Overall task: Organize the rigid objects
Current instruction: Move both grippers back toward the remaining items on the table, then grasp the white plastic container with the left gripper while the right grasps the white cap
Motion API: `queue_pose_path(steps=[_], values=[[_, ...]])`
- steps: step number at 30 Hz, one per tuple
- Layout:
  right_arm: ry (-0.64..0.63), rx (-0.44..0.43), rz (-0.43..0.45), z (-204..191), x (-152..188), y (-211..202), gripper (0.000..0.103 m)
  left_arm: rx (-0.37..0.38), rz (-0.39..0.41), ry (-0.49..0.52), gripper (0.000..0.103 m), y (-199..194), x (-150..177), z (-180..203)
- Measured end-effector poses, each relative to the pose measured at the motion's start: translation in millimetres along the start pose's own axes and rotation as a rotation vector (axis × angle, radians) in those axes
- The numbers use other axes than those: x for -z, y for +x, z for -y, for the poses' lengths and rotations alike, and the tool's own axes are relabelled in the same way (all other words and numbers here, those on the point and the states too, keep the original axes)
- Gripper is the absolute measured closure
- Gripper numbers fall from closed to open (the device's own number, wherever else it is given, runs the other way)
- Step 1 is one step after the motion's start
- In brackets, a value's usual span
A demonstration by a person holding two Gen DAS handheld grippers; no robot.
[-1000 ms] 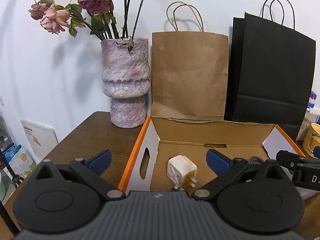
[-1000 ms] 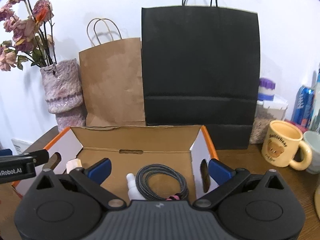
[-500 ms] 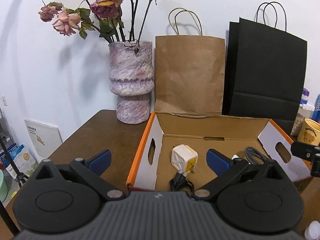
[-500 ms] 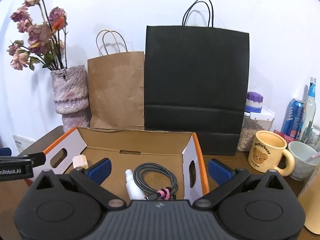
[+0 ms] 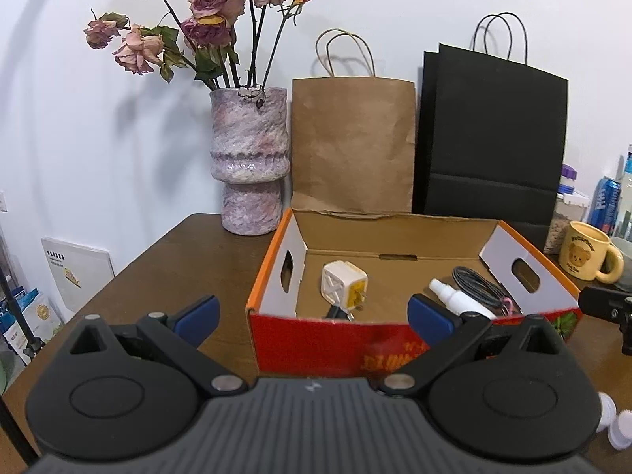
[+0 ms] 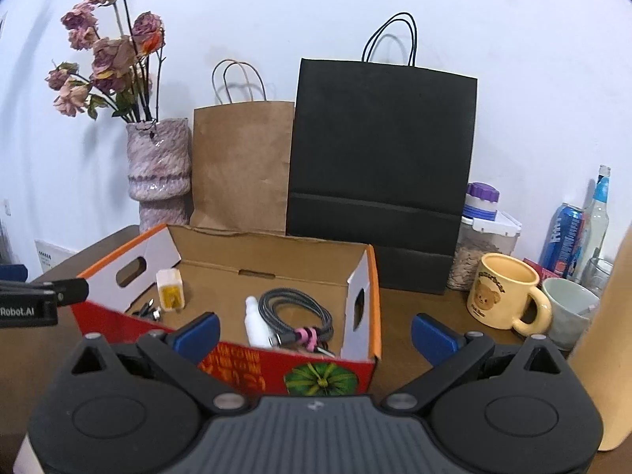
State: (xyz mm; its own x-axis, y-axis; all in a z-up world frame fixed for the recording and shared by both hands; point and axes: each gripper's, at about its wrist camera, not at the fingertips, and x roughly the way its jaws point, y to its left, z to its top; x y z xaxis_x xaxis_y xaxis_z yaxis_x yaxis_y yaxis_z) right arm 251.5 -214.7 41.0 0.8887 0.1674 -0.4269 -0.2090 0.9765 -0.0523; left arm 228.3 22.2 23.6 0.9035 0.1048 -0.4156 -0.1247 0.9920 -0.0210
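The dark wooden table (image 5: 166,260) carries an open box (image 5: 355,339), a vase (image 5: 249,158), two paper bags (image 5: 351,146) and a yellow mug (image 5: 588,256).

I drew both my left gripper (image 5: 312,314) and right gripper (image 6: 315,328) back from the cardboard box (image 5: 355,339), so its red front wall came into view.

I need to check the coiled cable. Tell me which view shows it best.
The right wrist view: the coiled cable lies in plain sight in the box, its pink tie visible. In the left wrist view only part of it shows, behind the white bottle.
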Motion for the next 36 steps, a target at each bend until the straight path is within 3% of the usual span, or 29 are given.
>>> queue_pose_path(steps=[11,21,30,36], values=[[0.019,-0.017,-0.015,8.8,41.3,-33.7,0.000,0.029,-0.011,0.018,0.000,-28.4,29.0,9.0],[0.036,0.014,-0.092,22.1,83.9,-56.0,0.000,0.058,-0.050,0.054,0.000,-53.5,58.8,22.3],[0.051,0.046,-0.175,39.1,111.6,-63.1,0.000,0.049,-0.085,0.028,0.000,-66.1,70.9,16.1],[0.066,0.027,-0.221,44.0,113.9,-49.4,0.009,0.036,-0.092,0.008,0.000,-69.4,73.4,10.1]])
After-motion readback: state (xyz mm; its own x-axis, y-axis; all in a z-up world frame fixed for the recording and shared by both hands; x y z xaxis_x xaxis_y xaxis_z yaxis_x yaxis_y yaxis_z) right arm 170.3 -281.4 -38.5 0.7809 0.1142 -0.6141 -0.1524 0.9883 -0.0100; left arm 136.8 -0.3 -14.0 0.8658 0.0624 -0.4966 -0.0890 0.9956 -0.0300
